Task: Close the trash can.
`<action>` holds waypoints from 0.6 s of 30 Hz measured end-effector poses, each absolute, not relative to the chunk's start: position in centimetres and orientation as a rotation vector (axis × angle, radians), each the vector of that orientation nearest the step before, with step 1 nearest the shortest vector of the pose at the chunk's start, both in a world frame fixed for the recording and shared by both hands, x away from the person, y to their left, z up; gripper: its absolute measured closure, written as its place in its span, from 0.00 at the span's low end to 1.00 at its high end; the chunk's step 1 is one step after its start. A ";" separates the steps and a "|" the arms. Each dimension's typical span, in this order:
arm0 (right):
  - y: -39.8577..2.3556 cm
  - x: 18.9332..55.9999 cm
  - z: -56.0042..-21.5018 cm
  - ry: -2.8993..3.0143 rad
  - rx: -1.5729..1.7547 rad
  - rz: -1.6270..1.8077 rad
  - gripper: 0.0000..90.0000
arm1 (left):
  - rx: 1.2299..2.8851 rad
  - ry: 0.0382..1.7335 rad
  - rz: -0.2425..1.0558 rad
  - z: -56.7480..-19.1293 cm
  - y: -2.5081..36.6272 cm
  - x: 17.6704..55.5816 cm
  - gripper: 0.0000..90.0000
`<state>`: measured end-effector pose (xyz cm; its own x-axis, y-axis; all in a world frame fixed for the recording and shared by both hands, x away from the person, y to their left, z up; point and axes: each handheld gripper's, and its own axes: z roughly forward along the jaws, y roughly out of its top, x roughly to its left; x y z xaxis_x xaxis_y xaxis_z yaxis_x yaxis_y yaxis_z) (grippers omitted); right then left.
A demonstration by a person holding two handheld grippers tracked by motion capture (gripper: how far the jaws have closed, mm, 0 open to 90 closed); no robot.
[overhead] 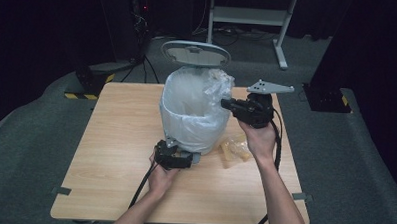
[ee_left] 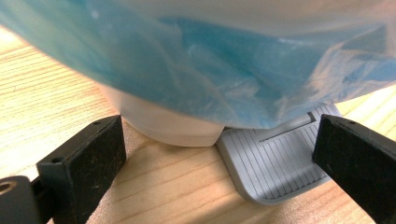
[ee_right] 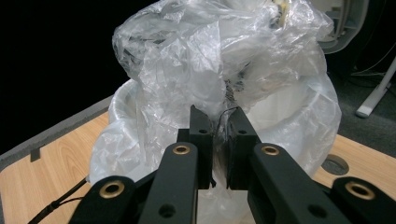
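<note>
Right gripper [ee_right: 215, 122] is pinching the bag liner [ee_right: 219, 60] at the bin's near-right rim, bunching it upward, while left gripper [ee_left: 219, 154] is sitting spread at the pedal [ee_left: 275, 163].

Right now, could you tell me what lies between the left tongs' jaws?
In the left gripper view, the bin's white base and grey pedal sit between the left tongs.

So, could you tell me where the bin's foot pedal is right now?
In the high view the grey foot pedal sits at the pedal bin's near base, table centre, between the open left hand-held gripper's jaws.
</note>
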<state>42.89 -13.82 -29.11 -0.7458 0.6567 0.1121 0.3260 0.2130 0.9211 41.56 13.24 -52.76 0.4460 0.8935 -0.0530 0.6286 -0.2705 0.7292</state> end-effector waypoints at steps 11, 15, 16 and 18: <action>-11.9 44.5 -29.3 2.249 0.927 1.515 0.93 | 2.011 1.267 0.496 -52.7 13.3 41.6 0.03; -11.1 45.1 -29.4 2.265 0.931 1.478 0.91 | 2.011 1.267 0.497 -52.7 13.3 41.5 0.03; -11.0 45.2 -29.4 2.266 0.936 1.470 0.91 | 2.008 1.268 0.497 -52.7 13.2 41.5 0.03; -10.8 45.4 -29.4 2.269 0.938 1.466 0.90 | 2.011 1.267 0.498 -52.7 13.2 41.5 0.03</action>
